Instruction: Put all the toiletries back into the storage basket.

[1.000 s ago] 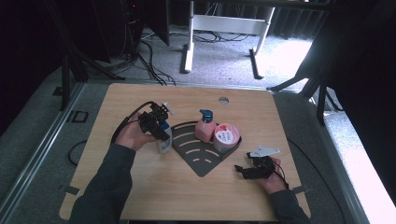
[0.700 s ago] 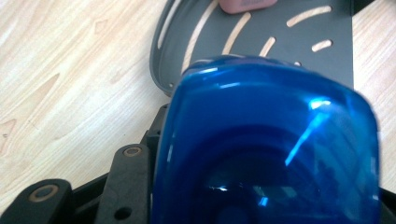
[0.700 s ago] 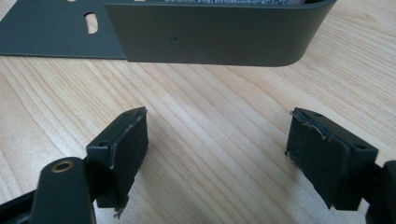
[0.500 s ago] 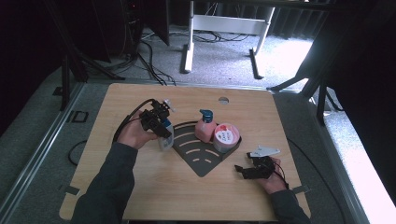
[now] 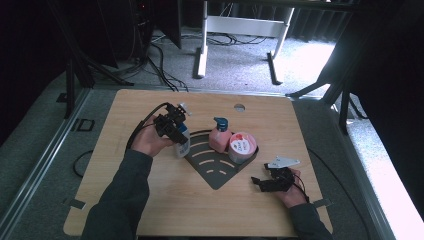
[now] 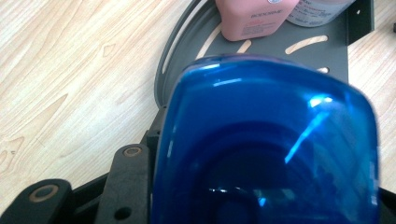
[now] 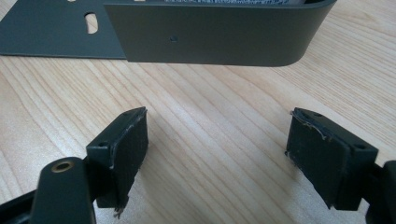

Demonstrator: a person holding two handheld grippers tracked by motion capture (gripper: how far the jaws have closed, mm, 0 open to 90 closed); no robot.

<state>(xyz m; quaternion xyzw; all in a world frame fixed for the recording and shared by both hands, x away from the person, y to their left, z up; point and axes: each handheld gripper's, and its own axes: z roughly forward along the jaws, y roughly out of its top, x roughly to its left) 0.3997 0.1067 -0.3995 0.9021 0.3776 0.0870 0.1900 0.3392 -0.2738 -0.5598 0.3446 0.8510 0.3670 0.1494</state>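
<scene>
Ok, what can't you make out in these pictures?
- Left gripper view: the blue cap hides the bottle under it and whether the pads press it.
- High view: the left gripper and hand cover most of that bottle; the pink tub label is too small to read.
- Right gripper view: the rack wall hides what stands behind it, and the top edge cuts it off.

Light wooden table (image 5: 150, 210), hole (image 5: 239, 107) near far edge. Dark fan-shaped tray (image 5: 212, 175) lies mid-table, holding pink pump bottle (image 5: 219, 139) and pink jar (image 5: 242, 148) at its far rim.
</scene>
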